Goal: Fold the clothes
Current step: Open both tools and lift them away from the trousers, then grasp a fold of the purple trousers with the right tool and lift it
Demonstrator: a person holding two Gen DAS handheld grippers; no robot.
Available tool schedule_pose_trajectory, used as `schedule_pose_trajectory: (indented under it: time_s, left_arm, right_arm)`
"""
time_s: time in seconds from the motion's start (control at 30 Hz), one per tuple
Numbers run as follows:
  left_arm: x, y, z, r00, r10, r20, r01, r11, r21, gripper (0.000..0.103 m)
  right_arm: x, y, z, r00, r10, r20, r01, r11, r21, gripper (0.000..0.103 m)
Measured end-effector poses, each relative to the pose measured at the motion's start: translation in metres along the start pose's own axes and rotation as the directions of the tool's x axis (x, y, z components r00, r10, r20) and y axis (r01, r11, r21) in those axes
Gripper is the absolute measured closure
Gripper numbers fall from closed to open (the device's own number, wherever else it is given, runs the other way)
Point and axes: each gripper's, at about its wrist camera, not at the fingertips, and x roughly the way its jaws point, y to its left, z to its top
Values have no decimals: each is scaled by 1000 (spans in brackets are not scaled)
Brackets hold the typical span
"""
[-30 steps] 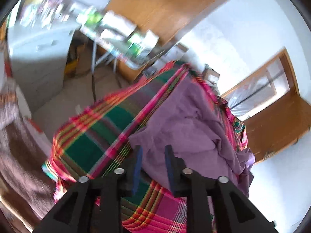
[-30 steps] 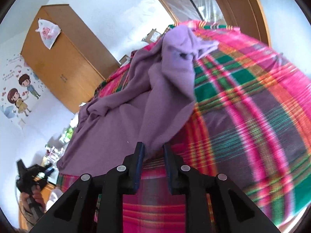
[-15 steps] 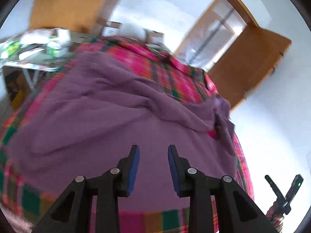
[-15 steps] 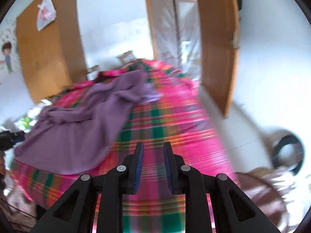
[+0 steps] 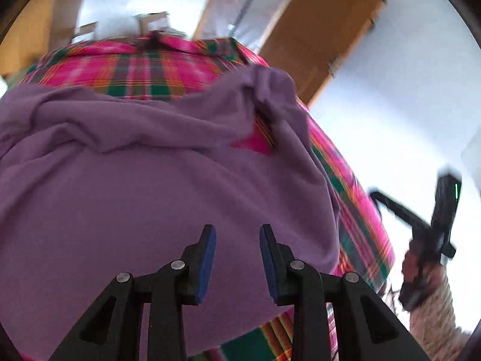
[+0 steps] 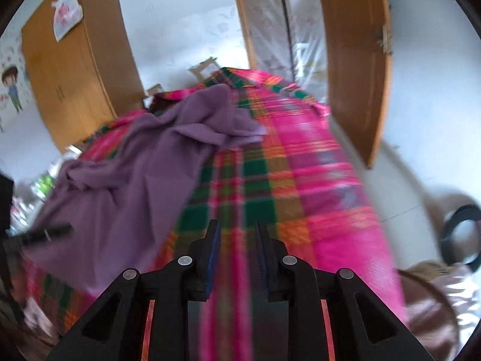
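A crumpled purple garment (image 5: 144, 186) lies spread over a pink, green and orange plaid bedcover (image 5: 144, 69). My left gripper (image 5: 237, 234) hovers open just above the garment's near part, nothing between its blue pads. In the right wrist view the same purple garment (image 6: 132, 180) covers the left half of the bed, and my right gripper (image 6: 237, 231) is open over bare plaid bedcover (image 6: 300, 186), to the right of the cloth. The right gripper (image 5: 421, 225) also appears at the far right of the left wrist view, held in a person's hand beyond the bed's edge.
A wooden wardrobe (image 6: 75, 78) with a plastic bag on top stands behind the bed at left. An open wooden door (image 6: 354, 60) is at the right, with plastic-covered glass beside it. A dark ring-shaped object (image 6: 460, 234) lies on the pale floor right of the bed.
The left gripper has swung from the bed's side to face along the garment, and moved closer. The right gripper turned away from the garment toward the bare plaid and the door.
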Motion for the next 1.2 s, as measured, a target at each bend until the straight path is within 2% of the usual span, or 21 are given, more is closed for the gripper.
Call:
schedule_pose_trajectory:
  time_s: [0.1, 0.17, 0.37, 0.53, 0.73, 0.9, 1.0, 1.03, 1.17, 1.2]
  left_arm:
    - [12, -17, -4, 1000, 8, -29, -6, 997, 82, 72]
    - [16, -24, -7, 999, 1, -40, 4, 993, 114, 72]
    - [28, -44, -15, 997, 3, -74, 14, 975, 224, 72]
    - [37, -49, -16, 994, -32, -105, 56, 970, 237, 72]
    - [41, -51, -14, 993, -39, -116, 67, 966, 251, 72]
    - [43, -58, -16, 992, -34, -121, 67, 958, 278, 71]
    - [46, -62, -17, 992, -26, -125, 61, 957, 284, 71]
    - [46, -62, -17, 992, -25, -125, 60, 957, 283, 71]
    - [47, -63, -16, 991, -23, -129, 57, 961, 269, 71]
    - [48, -63, -16, 991, -22, -129, 56, 963, 264, 71]
  right_arm:
    - [22, 12, 16, 998, 67, -7, -66, 998, 11, 73]
    - [37, 20, 26, 996, 91, -13, -91, 996, 9, 64]
    - [70, 37, 51, 987, 155, -36, -155, 988, 5, 64]
    - [93, 47, 67, 973, 220, -71, -219, 976, 19, 64]
    - [114, 57, 85, 965, 242, -103, -238, 970, 46, 64]
    - [131, 63, 92, 965, 201, -167, -192, 979, 67, 64]
    - [137, 59, 92, 964, 206, -165, -189, 976, 112, 64]
    - [139, 57, 92, 965, 207, -163, -186, 974, 133, 64]
    - [141, 51, 92, 973, 172, -151, -146, 975, 169, 93]
    - [140, 49, 92, 977, 160, -144, -133, 975, 177, 95]
